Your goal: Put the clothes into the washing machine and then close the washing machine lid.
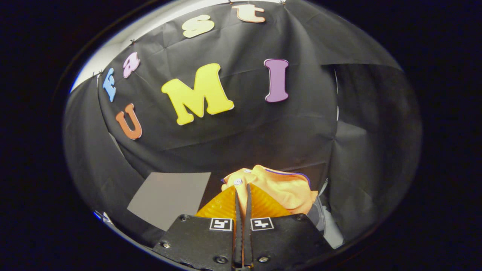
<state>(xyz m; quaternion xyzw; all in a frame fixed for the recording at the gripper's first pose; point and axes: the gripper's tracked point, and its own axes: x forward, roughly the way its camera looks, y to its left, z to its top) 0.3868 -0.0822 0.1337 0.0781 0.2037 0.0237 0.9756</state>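
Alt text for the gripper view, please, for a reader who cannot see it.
The gripper is shut on a bunched orange garment with white buttons, held up before the booth's black cloth wall. A grey panel lies beside the fingers.

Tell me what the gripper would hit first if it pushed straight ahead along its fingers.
The gripper is shut on the orange garment, which bunches just ahead of the fingertips. Beyond that cloth, the line likely meets the black booth wall; depth is unclear.

Tongs (243,188) hide part of orange garment (286,188).
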